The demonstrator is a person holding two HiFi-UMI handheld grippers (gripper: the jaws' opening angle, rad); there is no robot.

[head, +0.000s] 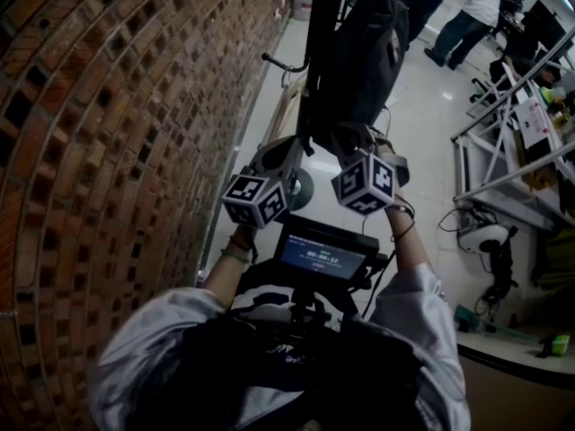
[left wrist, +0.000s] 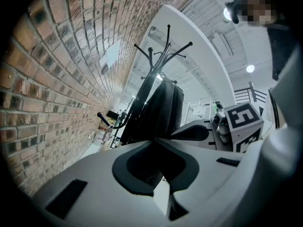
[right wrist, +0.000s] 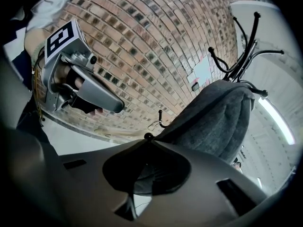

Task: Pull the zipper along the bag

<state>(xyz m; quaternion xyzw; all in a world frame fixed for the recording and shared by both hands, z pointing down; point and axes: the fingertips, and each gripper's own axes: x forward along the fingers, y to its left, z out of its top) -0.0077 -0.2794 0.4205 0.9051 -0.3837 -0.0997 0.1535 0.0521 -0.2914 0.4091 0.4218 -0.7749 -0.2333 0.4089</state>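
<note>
A dark backpack hangs from a black coat rack beside the brick wall. Both grippers are raised to its lower end. My left gripper has its jaws closed, with the tips against the bag's bottom edge. In the left gripper view the tips meet with dark fabric right behind them. My right gripper is also shut. Its tips meet at a small dark knob, apparently the zipper pull, where the grey bag fabric runs down to them.
The brick wall stands close on the left. A hook of the rack sticks out near the bag. Metal frames and cluttered benches fill the right side. People stand farther off on the white floor.
</note>
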